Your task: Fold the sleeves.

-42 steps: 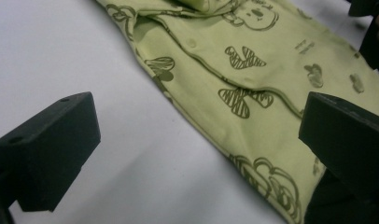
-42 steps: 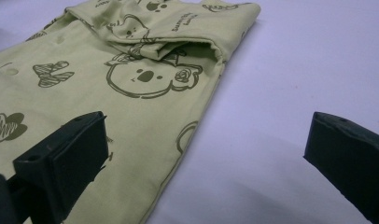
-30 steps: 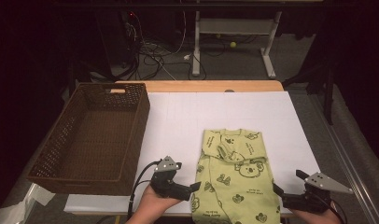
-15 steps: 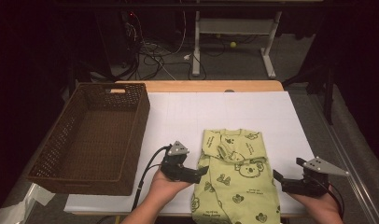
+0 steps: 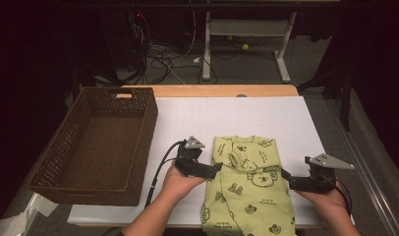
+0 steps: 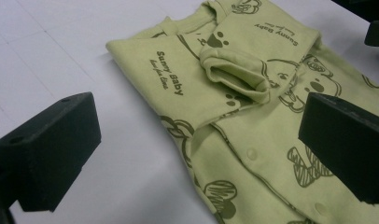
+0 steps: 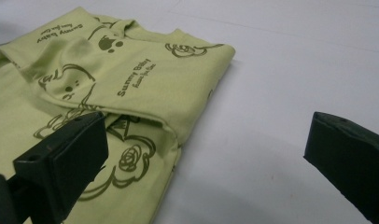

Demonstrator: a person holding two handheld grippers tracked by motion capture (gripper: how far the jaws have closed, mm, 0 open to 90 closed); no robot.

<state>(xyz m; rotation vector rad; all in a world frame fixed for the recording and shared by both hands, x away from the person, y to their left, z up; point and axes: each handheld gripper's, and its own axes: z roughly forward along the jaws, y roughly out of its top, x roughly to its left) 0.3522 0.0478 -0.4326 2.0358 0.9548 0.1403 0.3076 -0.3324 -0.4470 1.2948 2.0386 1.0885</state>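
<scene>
A light green baby garment (image 5: 246,196) printed with dark bears lies flat on the white table cover (image 5: 237,118), sleeves folded in over its chest. It hangs over the near edge. My left gripper (image 5: 214,170) sits at the garment's left edge, level with the folded sleeve. In the left gripper view the garment (image 6: 225,93) lies ahead, and the left gripper (image 6: 197,154) stands open over its edge. My right gripper (image 5: 287,178) is at the garment's right edge. In the right gripper view the right gripper (image 7: 204,158) stands open, one jaw over the garment (image 7: 108,84), one over bare cover.
A brown wicker basket (image 5: 92,142) with nothing in it stands at the table's left side. White cover stretches behind and to the right of the garment. Beyond the far wooden edge (image 5: 212,91) are cables and a desk frame on the floor.
Both hands have moved forward from the near edge. The left gripper went up and right to the garment's left edge; the right one closed in on its right edge. The garment has not moved.
</scene>
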